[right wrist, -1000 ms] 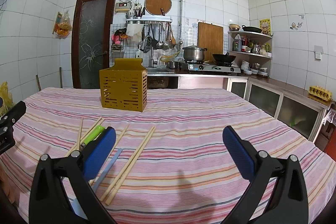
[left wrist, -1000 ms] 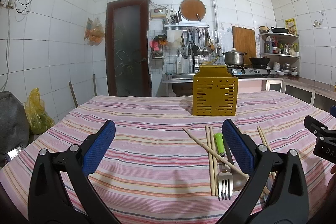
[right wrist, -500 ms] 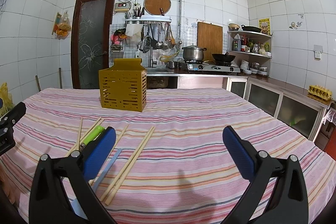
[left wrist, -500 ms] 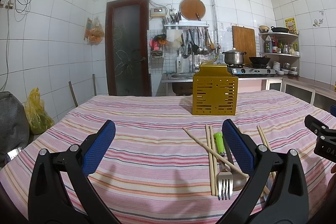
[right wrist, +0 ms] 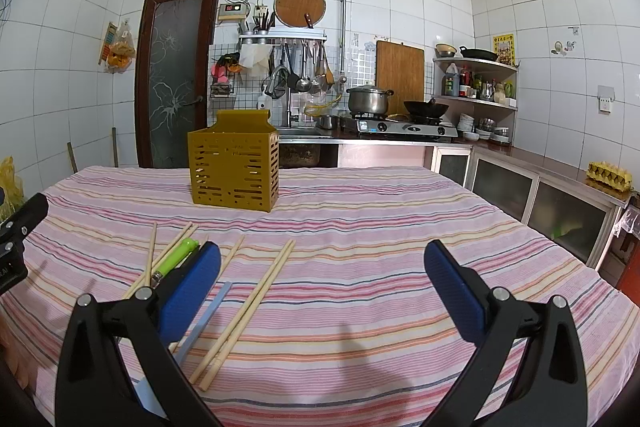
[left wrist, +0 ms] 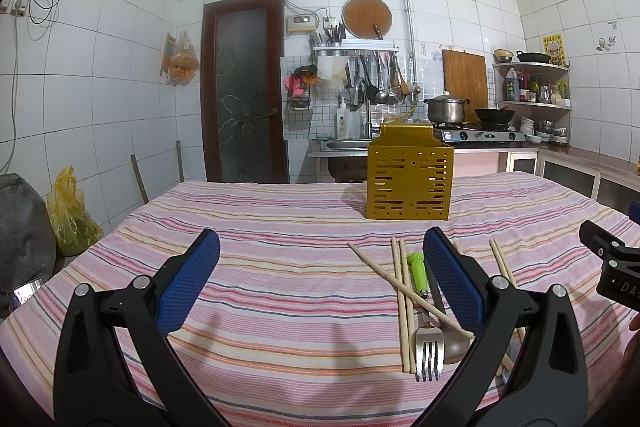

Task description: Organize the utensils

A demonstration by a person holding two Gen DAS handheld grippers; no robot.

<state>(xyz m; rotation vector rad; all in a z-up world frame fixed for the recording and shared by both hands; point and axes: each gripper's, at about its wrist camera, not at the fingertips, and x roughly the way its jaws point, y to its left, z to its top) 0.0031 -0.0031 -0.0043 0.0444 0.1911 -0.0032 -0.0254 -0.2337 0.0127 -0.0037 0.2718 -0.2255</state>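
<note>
The bench point(left wrist: 248, 267) under my jaws wears a striped pink cloth from edge to edge. Toward its far edge stands the yellow slotted utensil holder point(left wrist: 410, 183), upright, well apart from everything else. My left jaws point(left wrist: 320, 283) hang wide open over bare cloth, gripping nothing; my right jaws point(right wrist: 322, 287) are spread just as wide and equally empty. Between them, nearer the bench's near edge, lie the loose utensils. A pair of chopsticks point(right wrist: 246, 307) lies side by side just inside my right jaws' left finger, with a pale blue handle point(right wrist: 204, 319) beside it running under that finger. Further left lie more chopsticks point(left wrist: 402, 291), one crossing the others, touching a green-handled fork point(left wrist: 424, 311) with tines toward me and a spoon point(left wrist: 454, 341) partly hidden behind my left jaws' right finger.
</note>
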